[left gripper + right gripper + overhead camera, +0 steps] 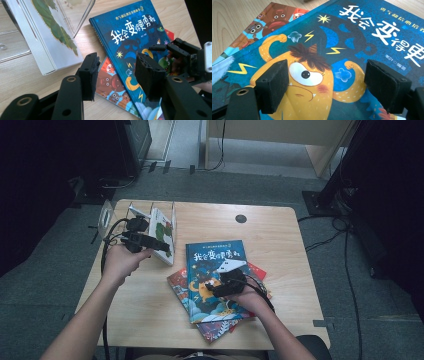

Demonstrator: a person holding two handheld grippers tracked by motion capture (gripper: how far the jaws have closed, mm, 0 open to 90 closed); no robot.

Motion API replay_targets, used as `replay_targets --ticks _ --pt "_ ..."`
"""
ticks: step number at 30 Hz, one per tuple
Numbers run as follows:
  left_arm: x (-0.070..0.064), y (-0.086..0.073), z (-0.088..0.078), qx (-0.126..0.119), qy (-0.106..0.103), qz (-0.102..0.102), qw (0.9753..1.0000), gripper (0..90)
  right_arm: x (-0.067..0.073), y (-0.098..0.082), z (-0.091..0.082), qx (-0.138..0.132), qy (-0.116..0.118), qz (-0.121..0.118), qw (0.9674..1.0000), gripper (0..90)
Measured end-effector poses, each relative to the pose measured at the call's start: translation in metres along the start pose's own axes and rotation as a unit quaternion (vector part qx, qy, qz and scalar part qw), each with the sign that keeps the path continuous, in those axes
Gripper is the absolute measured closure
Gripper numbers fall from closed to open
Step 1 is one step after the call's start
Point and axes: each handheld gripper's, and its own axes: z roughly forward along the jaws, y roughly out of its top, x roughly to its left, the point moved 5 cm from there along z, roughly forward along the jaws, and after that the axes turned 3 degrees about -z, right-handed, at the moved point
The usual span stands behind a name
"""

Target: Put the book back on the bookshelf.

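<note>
Left gripper [161,245] sat at the left side of the desk [280,235], just beside the white book [162,234] that stood leaning in the clear acrylic rack [107,212]. In the left gripper view its jaws stood partly apart with nothing between them — the pads hung over bare desk and the edge of the book pile, touching neither. The white book [47,37], with a green leaf print on its cover, leaned against a clear divider [77,12], just beyond the jaw tips and apart from them.

Right gripper [231,271] was over the pile of books lying flat at centre-right of the desk. The blue book [215,270] with white Chinese title characters lay on top, slightly skewed; the orange-red book [176,282] stuck out under it on the left, and more red edges showed at the right and bottom of the pile. In the right gripper view the jaws stood wide, a pad on either side of the yellow one-eyed monster printed on the blue book [352,37] — pads low over the cover, not closed on anything; whether they touched the cover could not be told. The orange-red book [269,20] showed at upper left there, under the blue one.

Both forearms came in from the bottom of the high view, one hand around each gripper body.
</note>
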Motion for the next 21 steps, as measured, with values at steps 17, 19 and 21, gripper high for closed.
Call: replay_targets --ticks 17,19,21 --pt "-0.001 -0.015 0.007 -0.02 -0.006 0.02 0.9996 43.8 0.0 0.0 0.0 0.001 0.0 0.0 1.0 19.9" --pt "-0.001 -0.016 0.008 -0.02 -0.006 0.025 0.9995 44.0 0.0 0.0 0.0 0.001 0.0 0.0 1.0 19.9" --pt "-0.001 -0.018 0.01 -0.016 -0.006 0.027 0.9995 43.7 0.0 0.0 0.0 0.001 0.0 0.0 1.0 19.9"
